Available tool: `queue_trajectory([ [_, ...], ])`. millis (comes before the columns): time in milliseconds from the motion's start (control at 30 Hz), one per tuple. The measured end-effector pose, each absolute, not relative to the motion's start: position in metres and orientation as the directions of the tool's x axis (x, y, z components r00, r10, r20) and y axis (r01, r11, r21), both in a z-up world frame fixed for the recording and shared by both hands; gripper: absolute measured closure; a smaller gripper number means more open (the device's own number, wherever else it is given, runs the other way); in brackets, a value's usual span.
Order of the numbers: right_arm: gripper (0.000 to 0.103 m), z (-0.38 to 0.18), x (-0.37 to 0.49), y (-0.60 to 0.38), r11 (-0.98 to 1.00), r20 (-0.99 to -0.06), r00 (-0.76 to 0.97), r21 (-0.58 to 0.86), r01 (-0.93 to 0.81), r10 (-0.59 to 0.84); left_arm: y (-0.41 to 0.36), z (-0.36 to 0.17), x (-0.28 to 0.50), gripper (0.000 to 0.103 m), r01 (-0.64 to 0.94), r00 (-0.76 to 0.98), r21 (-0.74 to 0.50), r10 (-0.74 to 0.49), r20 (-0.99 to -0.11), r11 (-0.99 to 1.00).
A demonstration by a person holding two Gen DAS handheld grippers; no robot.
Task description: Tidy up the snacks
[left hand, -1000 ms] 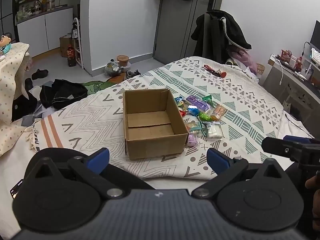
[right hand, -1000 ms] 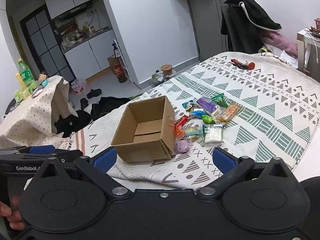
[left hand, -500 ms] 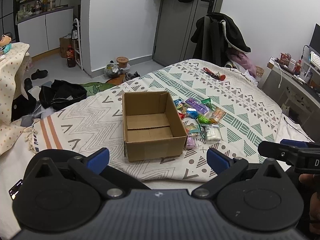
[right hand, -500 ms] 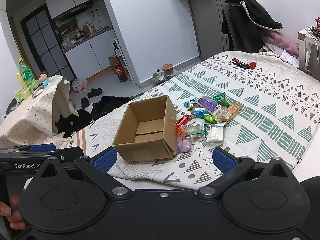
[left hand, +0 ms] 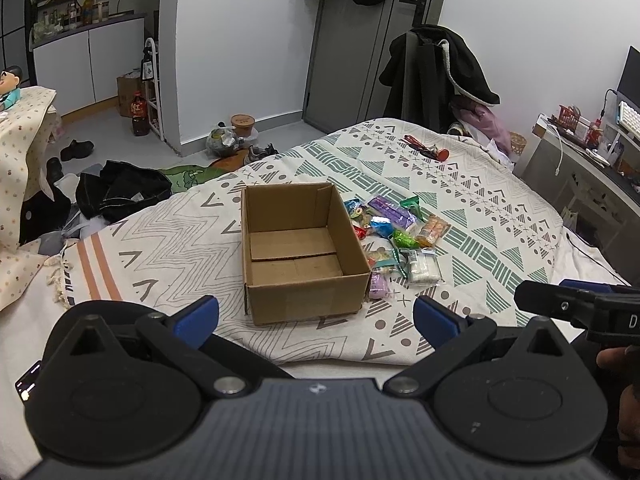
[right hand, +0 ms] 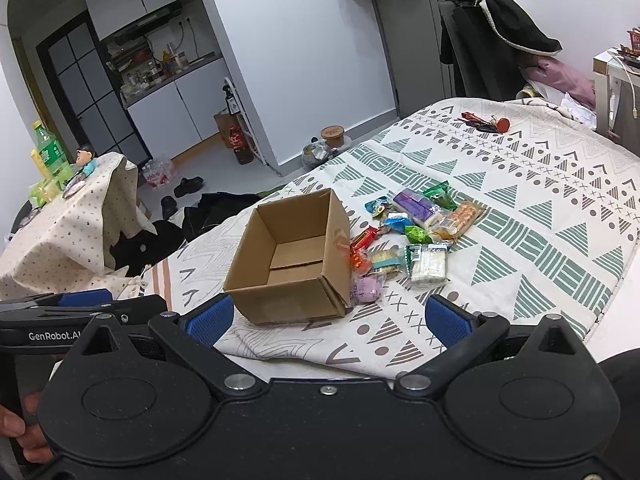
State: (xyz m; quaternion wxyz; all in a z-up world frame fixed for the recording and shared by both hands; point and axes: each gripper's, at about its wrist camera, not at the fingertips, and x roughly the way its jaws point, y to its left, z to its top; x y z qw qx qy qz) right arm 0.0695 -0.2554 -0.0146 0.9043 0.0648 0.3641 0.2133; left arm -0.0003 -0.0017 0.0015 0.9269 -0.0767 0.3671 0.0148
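Hovering short of the bed [left hand: 500, 200], left gripper [left hand: 316, 316] and right gripper [right hand: 326, 316] both gape empty; cardboard box [left hand: 296, 252] holds nothing, snack packets [left hand: 394, 236] heaped at its 3 o'clock, sorting unstarted.

**Hidden and cut off**

The box [right hand: 286, 264] hides part of the snacks [right hand: 416, 236] touching its 3 o'clock wall. Wrapper print is too small to read. The hand [left hand: 624, 396] at 4 o'clock is cut by the frame edge.
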Motion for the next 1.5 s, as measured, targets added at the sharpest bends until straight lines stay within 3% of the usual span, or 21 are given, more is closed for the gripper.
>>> queue_trajectory([
  [1500, 0.0, -0.017, 0.074, -0.257, 0.901, -0.637, 0.639, 0.273, -0.336, 0.431, -0.016, -0.002, 0.004, 0.0, -0.069, 0.732, -0.125, -0.035, -0.68, 0.99],
])
